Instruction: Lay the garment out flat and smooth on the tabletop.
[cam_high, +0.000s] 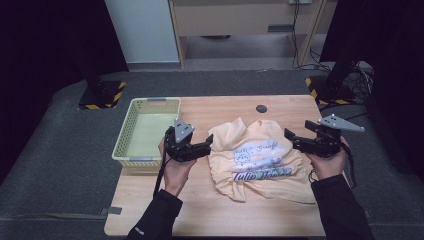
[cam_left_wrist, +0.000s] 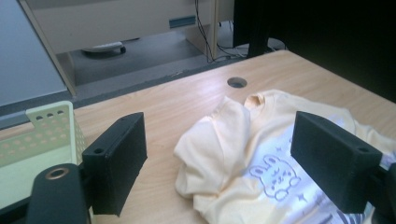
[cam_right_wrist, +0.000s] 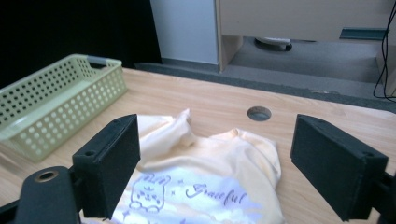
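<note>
With both the left gripper (cam_high: 209, 144) and right gripper (cam_high: 289, 136) released and flanking the crumpled pale-yellow printed T-shirt (cam_high: 257, 160) mid-table beside the green basket (cam_high: 131, 145), the step looks like approach; next, each should pinch an edge.

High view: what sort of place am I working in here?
Probably a lab or recording studio, not a home: a light wooden table on grey carpet, black curtains at the sides, and black stands with yellow-black hazard-striped bases and cables behind it.
</note>
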